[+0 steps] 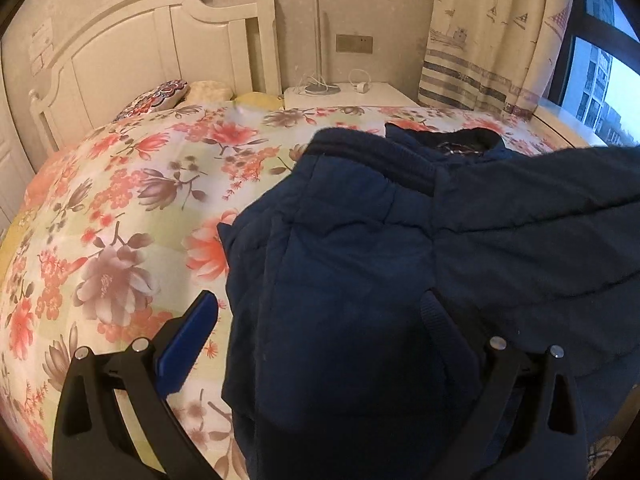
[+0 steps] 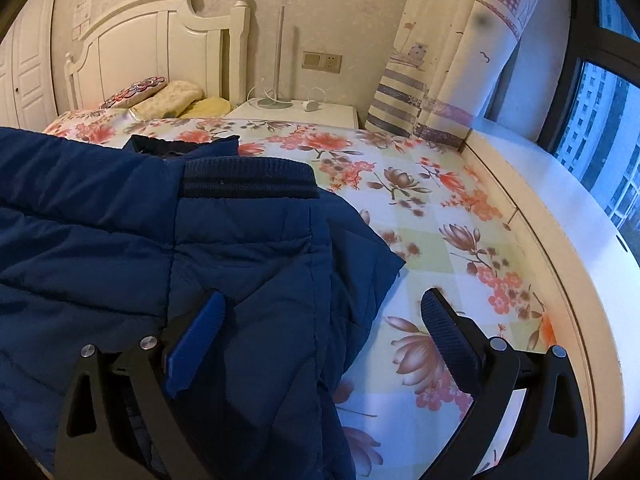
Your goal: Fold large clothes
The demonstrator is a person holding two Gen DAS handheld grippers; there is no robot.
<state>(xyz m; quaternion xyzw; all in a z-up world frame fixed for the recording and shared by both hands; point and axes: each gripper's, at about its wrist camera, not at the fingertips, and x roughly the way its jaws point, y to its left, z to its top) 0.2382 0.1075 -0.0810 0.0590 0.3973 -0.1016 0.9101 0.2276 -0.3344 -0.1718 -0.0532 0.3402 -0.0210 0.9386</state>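
A navy jacket [image 1: 360,240] lies folded on the floral bed [image 1: 120,200], its ribbed hem turned up toward the headboard [image 1: 140,48]. The left gripper [image 1: 320,320] stands wide open, 1 finger over the sheet and 1 over the jacket, pressing nothing. The right gripper [image 2: 324,316] is also spread wide, straddling the jacket's edge without clamping it. A nightstand [image 2: 296,114] sits beside the curtain [image 2: 440,60].
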